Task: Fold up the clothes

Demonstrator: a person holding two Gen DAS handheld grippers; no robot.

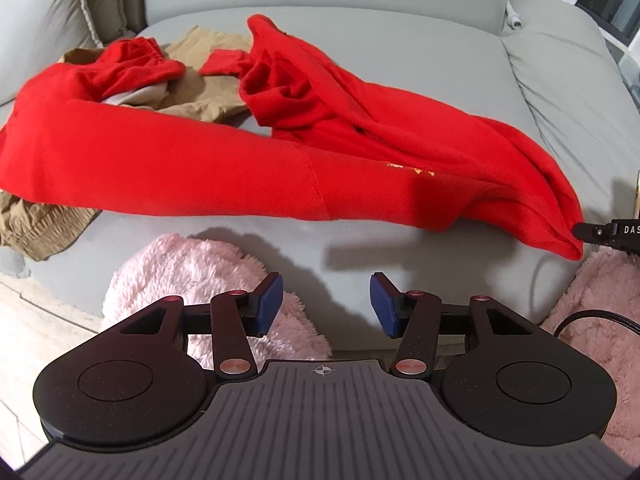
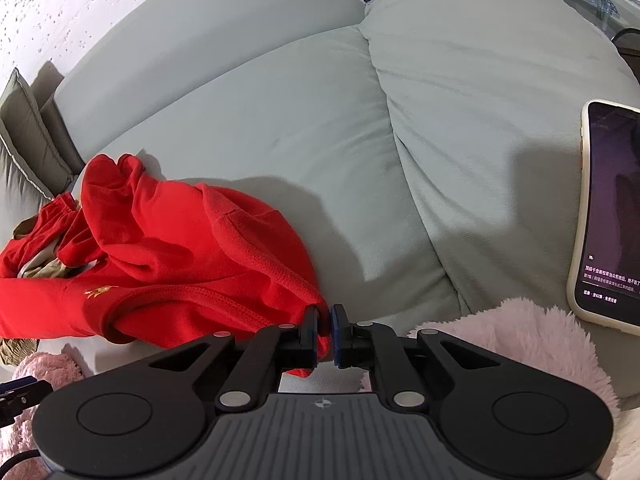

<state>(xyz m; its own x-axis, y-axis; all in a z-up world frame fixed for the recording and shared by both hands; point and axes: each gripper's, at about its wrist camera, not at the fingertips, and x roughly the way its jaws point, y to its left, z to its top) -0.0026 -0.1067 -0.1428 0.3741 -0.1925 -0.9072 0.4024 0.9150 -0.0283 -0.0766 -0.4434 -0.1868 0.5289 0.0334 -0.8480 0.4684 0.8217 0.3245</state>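
Note:
A red sweatshirt (image 1: 224, 160) lies stretched and crumpled across the grey sofa seat (image 1: 400, 64), a small gold print on its front. My left gripper (image 1: 326, 300) hovers open over the seat's front edge, its blue pads (image 1: 269, 294) bare, a short way in front of the sweatshirt's lower hem. My right gripper (image 2: 324, 330) is shut on a ribbed corner of the red sweatshirt (image 2: 180, 248). That same gripper's black tip (image 1: 600, 232) shows at the right edge of the left wrist view, pinching the corner.
Tan trousers (image 1: 192, 76) lie under the sweatshirt at the back left, with more tan cloth (image 1: 36, 224) at the left edge. Pink fluffy fabric (image 1: 192, 272) covers the near side. A phone (image 2: 608, 216) with a lit screen rests on the right cushion. A cushion (image 2: 28, 140) leans at the far left.

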